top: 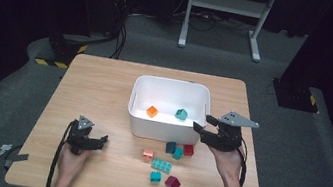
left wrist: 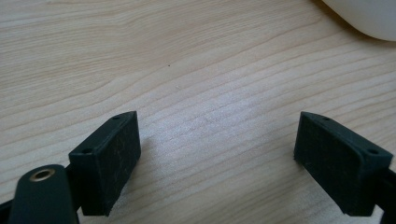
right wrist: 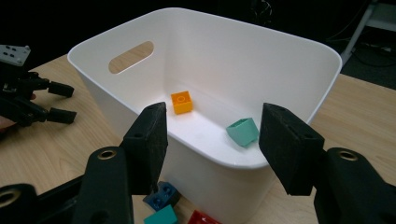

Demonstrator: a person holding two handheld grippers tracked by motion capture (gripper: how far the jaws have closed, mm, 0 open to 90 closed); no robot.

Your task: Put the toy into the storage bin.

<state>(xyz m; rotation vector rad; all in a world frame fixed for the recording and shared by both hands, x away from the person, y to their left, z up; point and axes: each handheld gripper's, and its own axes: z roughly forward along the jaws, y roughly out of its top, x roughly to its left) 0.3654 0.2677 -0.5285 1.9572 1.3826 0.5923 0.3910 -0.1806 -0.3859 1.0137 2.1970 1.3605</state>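
the white bin (top: 165,124) sat near the middle of the desk (top: 94,87), toward its far side. from above it held two pieces well apart: an orange block (top: 152,111) on the left and a mint green block (top: 181,114) on the right. the right gripper view looked over the near rim and added what the high view could not: an oval handle slot (right wrist: 131,57) cut in the bin's wall, and the mint green block (right wrist: 243,132) lying tilted on the floor of the bin.

the right tongs (top: 202,123) hung just at the bin's near right corner, jaws apart with nothing between them. the left tongs (top: 102,141) rested low over the desk well to the bin's left, jaws spread wide over bare wood in their own view, the bin's curved corner (left wrist: 369,18) just peeking in.

in front of the bin lay loose pieces: a dark blue block (top: 170,147), a teal block (top: 178,152), a red block (top: 188,149), a pink block (top: 147,154), a flat teal plate (top: 161,165), another teal cube (top: 156,176) and a maroon block (top: 172,183). beyond the desk stood the legs of a white stand (top: 229,4).
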